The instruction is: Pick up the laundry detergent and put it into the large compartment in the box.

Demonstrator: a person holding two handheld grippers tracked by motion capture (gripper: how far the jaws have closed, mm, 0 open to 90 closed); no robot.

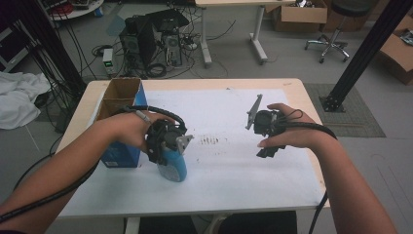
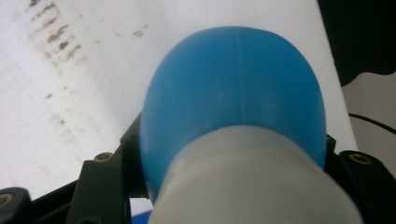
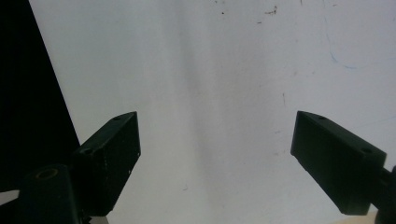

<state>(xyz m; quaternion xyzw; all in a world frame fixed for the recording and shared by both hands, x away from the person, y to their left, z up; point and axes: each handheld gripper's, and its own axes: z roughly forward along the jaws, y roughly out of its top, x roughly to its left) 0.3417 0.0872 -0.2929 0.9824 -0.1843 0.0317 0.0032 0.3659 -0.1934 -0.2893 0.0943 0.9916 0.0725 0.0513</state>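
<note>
The left gripper grips a smooth blue plastic bottle with a rounded base and a ribbed white cap; it is just beside the blue box, at about 9 o'clock on the white sheet. The bottle's long axis runs along the jaws, base pointing away toward the sheet (cap nearest the camera). The right gripper at 3 o'clock is spread wide, holding nothing, above matte, faintly stained paper.

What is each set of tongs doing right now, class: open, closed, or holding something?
Left tongs: closed on the blue bottle, over the white sheet.
Right tongs: open, holding nothing, jaws wide apart.
</note>
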